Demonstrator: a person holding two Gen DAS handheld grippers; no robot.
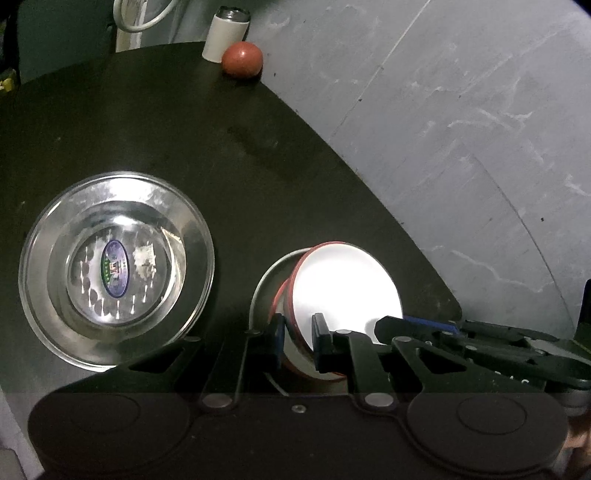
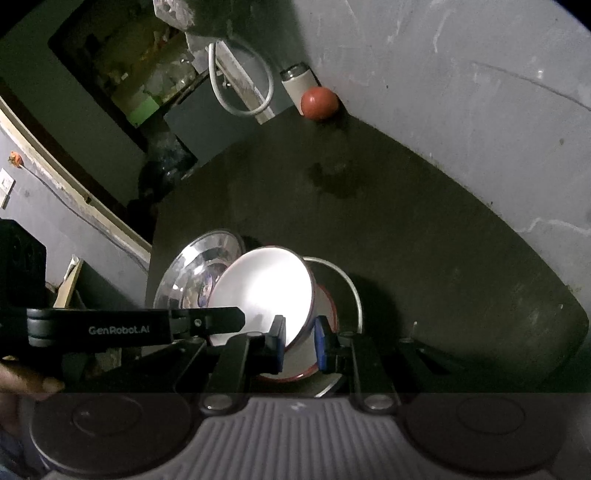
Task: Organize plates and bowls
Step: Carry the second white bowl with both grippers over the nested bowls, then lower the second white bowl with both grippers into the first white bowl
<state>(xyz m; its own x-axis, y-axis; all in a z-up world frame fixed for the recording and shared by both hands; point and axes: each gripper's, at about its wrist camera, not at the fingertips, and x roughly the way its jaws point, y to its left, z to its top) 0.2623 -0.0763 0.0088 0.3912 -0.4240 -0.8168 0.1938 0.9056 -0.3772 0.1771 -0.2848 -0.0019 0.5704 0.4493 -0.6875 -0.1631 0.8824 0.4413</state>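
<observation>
Here, nearest the cameras, both grippers are clamped on the same white bowl (image 1: 343,291). In the left wrist view the left gripper (image 1: 298,341) pinches the bowl's red-edged rim, one blue-padded finger outside the wall and the other inside, jaws nearly closed with only the thin wall between them. In the right wrist view the right gripper (image 2: 300,341) grips another part of the same rim in the same way, one pad on each side of the wall. The right gripper also shows at the lower right of the left wrist view (image 1: 413,328), its tip reaching the bowl's edge, and the left gripper crosses the right wrist view from the left side (image 2: 221,319), its tip at the bowl's rim.

The white bowl is tilted, its bright inside turned up toward the cameras, and it sits over a second red-rimmed dish (image 2: 327,306) that lies inside a shallow metal plate (image 2: 354,288) on the dark table (image 1: 184,122).

Just beside this stack, to its left, a steel bowl (image 1: 116,271) rests upright on the table, with an oval label on its bottom.

At the far corner of the table, against the grey wall (image 1: 461,129), a red ball (image 1: 242,59) touches a white cylindrical can (image 1: 225,33). Behind them a white cable (image 2: 240,85) loops.
</observation>
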